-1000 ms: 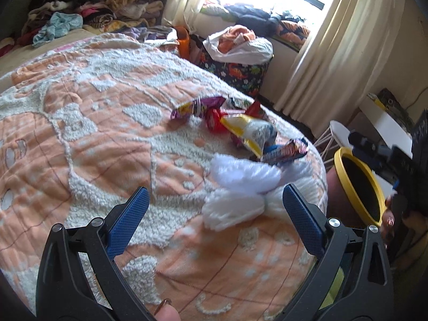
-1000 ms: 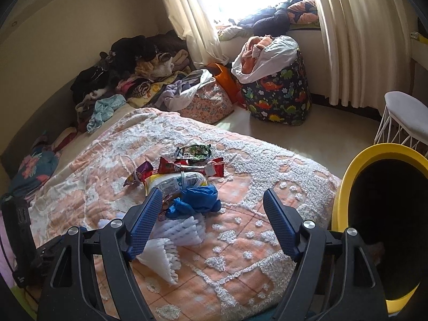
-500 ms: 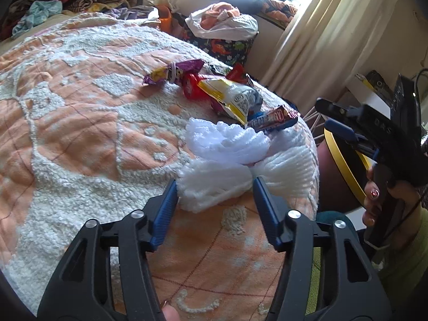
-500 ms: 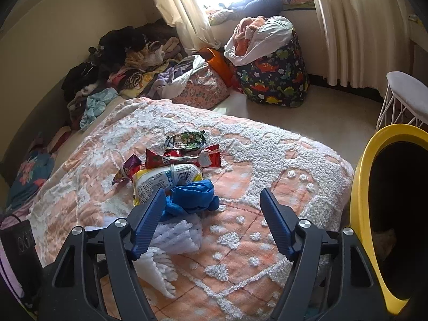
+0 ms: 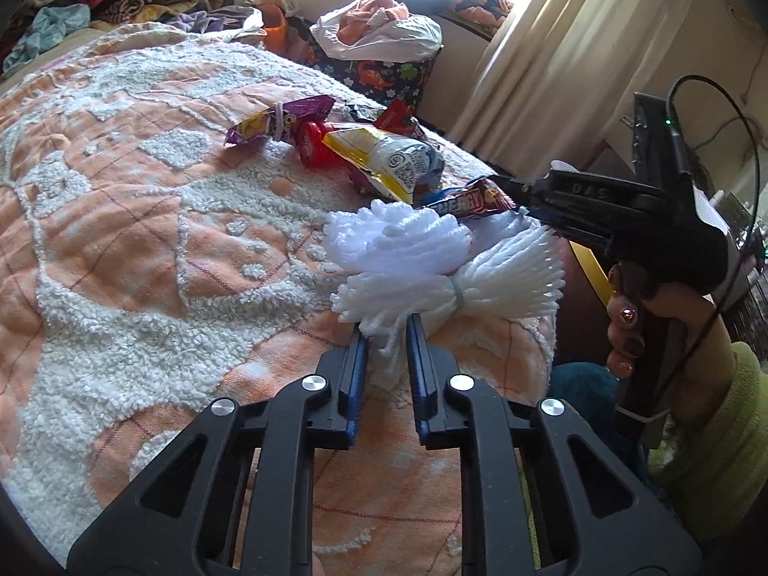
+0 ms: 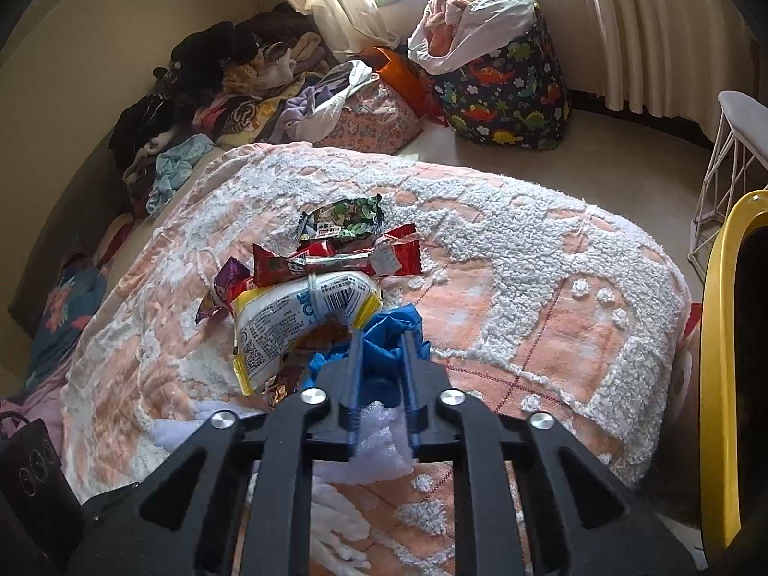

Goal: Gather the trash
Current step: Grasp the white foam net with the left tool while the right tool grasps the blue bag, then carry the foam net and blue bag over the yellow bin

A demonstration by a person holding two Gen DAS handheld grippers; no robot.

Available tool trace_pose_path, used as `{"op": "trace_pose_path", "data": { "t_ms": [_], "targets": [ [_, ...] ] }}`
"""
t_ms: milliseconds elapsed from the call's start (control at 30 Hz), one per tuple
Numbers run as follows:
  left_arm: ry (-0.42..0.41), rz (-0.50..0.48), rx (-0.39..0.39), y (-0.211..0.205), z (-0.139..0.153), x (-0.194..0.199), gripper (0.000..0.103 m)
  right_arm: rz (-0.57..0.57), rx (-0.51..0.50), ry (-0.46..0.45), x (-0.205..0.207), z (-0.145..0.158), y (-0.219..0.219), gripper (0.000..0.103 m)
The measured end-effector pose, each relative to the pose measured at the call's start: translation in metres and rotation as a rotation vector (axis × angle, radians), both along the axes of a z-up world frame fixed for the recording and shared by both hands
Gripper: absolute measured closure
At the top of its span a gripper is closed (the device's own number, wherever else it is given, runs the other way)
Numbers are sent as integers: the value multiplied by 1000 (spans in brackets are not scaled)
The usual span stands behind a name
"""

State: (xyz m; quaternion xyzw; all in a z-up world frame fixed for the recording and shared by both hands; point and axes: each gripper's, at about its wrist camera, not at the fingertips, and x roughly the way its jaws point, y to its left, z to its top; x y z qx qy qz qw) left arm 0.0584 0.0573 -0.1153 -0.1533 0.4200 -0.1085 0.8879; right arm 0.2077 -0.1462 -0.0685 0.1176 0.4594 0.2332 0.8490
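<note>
Trash lies on an orange and white bedspread (image 5: 120,259): white foam wrap bundles (image 5: 446,288), a yellow and white snack bag (image 5: 384,163), a purple wrapper (image 5: 283,117), red wrappers (image 6: 336,259), a green wrapper (image 6: 343,216) and a crumpled blue plastic bag (image 6: 384,341). My left gripper (image 5: 386,324) is shut on the near end of a banded foam bundle. My right gripper (image 6: 381,341) is shut on the blue bag and shows in the left wrist view (image 5: 552,201) by an energy bar wrapper (image 5: 468,199).
A yellow-rimmed bin (image 6: 720,360) stands beside the bed at the right. A dinosaur-print laundry bag (image 6: 499,81) and clothes piles (image 6: 230,86) lie on the floor beyond. A white wire stool (image 6: 734,144) stands by the curtains.
Both grippers moved forward and closed: the left on the white foam bundle, the right on the blue plastic bag.
</note>
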Motion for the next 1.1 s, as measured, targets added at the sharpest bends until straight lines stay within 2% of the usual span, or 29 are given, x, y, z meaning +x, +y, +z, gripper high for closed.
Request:
{"op": "trace_pose_path", "data": {
  "t_ms": [200, 467, 767, 1100],
  "targets": [
    [-21, -28, 12, -10, 8, -4, 97, -39, 45, -71, -10, 15, -17, 96],
    [-103, -56, 33, -21, 36, -17, 98, -89, 60, -180, -25, 45, -46, 96],
    [-174, -37, 36, -22, 63, -23, 98, -122, 82, -230, -35, 63, -68, 96],
    [-202, -47, 45, -36, 77, -16, 98, -159, 108, -274, -46, 80, -90, 96]
  ]
}}
